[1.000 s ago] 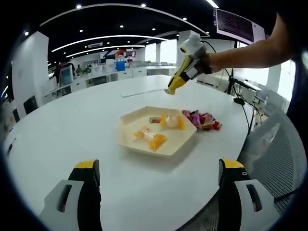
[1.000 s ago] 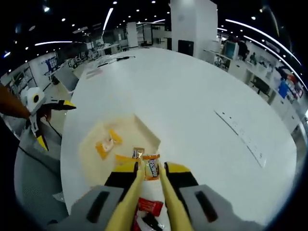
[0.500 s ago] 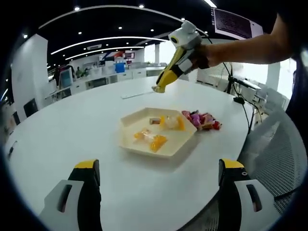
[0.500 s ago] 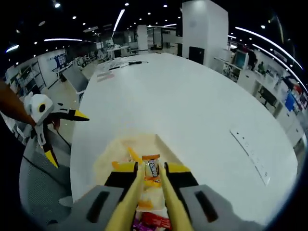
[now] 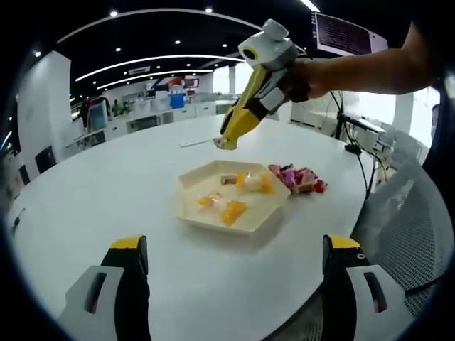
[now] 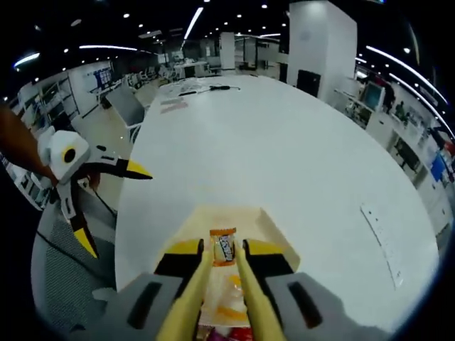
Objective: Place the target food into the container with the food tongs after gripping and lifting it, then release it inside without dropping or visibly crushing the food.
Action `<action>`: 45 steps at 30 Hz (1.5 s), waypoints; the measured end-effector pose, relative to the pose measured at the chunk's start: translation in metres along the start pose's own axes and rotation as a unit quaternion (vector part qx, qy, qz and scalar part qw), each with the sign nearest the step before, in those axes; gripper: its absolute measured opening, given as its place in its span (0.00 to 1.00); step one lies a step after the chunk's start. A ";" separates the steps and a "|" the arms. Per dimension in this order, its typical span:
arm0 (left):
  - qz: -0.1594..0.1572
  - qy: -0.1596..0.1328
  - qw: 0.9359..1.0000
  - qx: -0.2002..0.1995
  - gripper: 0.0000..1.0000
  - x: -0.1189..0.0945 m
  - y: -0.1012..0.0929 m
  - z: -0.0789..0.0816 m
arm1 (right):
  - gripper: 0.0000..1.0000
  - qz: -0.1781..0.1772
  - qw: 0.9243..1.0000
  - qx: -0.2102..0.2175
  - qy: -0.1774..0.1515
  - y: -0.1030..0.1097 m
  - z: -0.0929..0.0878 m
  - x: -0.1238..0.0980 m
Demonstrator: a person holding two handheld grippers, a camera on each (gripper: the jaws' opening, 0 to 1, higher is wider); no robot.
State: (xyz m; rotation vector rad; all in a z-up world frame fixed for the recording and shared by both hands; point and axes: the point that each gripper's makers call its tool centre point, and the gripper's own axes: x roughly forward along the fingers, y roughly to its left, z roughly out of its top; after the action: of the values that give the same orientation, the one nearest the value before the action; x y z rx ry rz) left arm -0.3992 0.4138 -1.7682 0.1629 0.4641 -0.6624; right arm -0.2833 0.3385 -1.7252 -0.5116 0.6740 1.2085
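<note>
Right gripper view shows the right gripper (image 6: 225, 250), fitted with long yellow tongs (image 6: 190, 295), pinching a small orange-ended wrapped candy (image 6: 224, 246) between its narrow tips. The candy hangs in the air over the cream hexagonal tray (image 6: 274, 226) on the white round table (image 6: 284, 156); it is not yet released.

Seen from the left gripper view, the same tongs (image 5: 238, 121) hover at about twelve o'clock from the tray (image 5: 213, 213), which already holds several orange and pale sweets (image 5: 231, 208). A heap of pink and red wrapped candies (image 5: 297, 177) lies on the table (image 5: 106, 192) at the tray's three o'clock side. The left gripper (image 5: 231, 266) idles near the table edge with its jaws spread wide and empty.

For a clean drop, I'd judge the tips should come down close to the tray floor, over a bare patch near its middle, before easing apart slowly. Squeezing no harder than now should spare the wrapper.
</note>
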 end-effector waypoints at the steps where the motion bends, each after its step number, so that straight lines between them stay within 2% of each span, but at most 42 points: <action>1: 0.000 0.000 1.000 -0.001 0.99 0.000 0.000 0.000 | 0.21 0.002 1.000 0.000 0.001 0.001 0.000 0.000; 12: -0.001 0.002 1.000 0.002 0.99 0.000 -0.001 0.000 | 0.21 0.008 1.000 -0.003 0.001 0.010 -0.003 -0.004; 28: 0.001 0.007 1.000 0.004 0.99 0.001 -0.001 -0.002 | 0.25 0.012 1.000 -0.003 -0.022 0.012 -0.004 -0.014; 35: 0.000 0.005 1.000 0.004 0.99 0.001 -0.001 -0.001 | 0.26 0.006 0.999 -0.003 -0.040 0.010 -0.004 -0.030; 40: -0.001 0.000 1.000 0.002 0.99 0.000 -0.001 0.000 | 0.26 -0.005 0.999 -0.001 -0.045 0.003 -0.010 -0.042; 43: -0.014 0.000 1.000 -0.012 1.00 0.002 -0.004 -0.001 | 0.27 -0.018 0.999 0.004 -0.049 -0.005 -0.017 -0.052; 45: -0.014 -0.003 1.000 -0.006 1.00 0.002 -0.004 0.001 | 0.27 -0.026 0.998 0.006 -0.051 -0.010 -0.021 -0.059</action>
State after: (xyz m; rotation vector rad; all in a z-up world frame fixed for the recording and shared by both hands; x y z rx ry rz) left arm -0.4005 0.4092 -1.7686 0.1446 0.4653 -0.6867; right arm -0.2901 0.2817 -1.6981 -0.4523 0.5768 1.1731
